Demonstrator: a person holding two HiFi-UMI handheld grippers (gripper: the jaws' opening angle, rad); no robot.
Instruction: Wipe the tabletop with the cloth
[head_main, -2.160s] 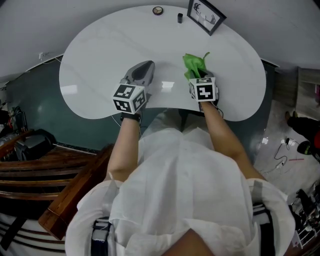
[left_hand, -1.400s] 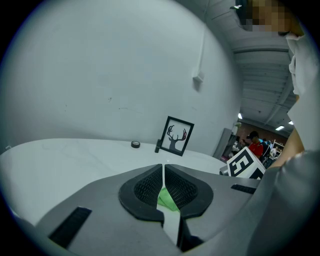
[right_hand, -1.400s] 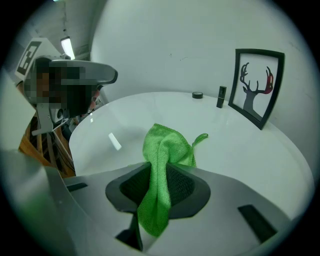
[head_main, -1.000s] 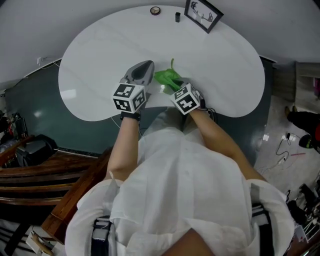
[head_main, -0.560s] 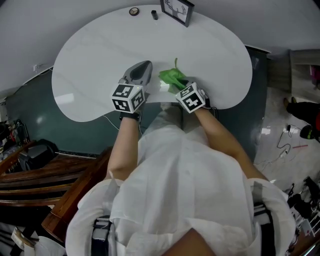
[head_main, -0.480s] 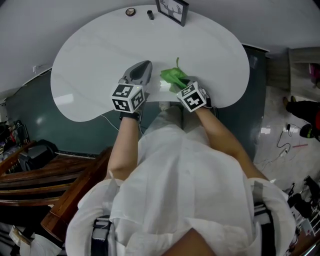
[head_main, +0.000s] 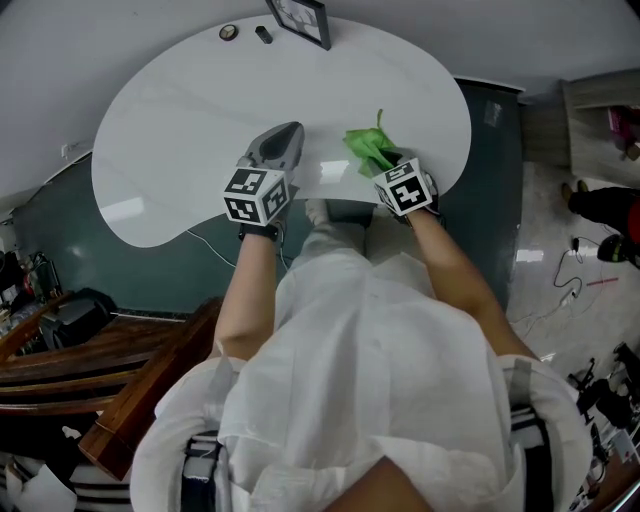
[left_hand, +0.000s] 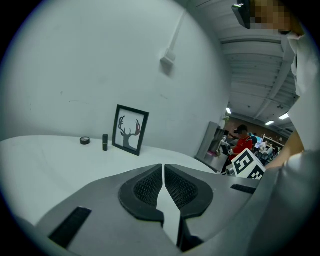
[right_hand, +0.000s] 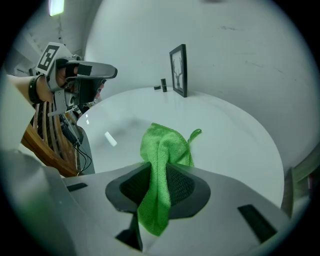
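Observation:
A bright green cloth lies bunched on the white rounded tabletop near its front right edge. My right gripper is shut on the near end of it. In the right gripper view the cloth rises between the jaws of the right gripper and drapes forward onto the tabletop. My left gripper rests over the front middle of the table, left of the cloth. Its jaws are closed with nothing between them, as the left gripper shows in its own view.
A framed antler picture, a small dark cylinder and a small round object stand at the table's far edge. Wooden furniture sits low on the left. The floor on the right holds cables and clutter.
My right gripper dragged the cloth leftward toward the left gripper, then back right along the front edge. The left gripper stayed put. The head view shifted.

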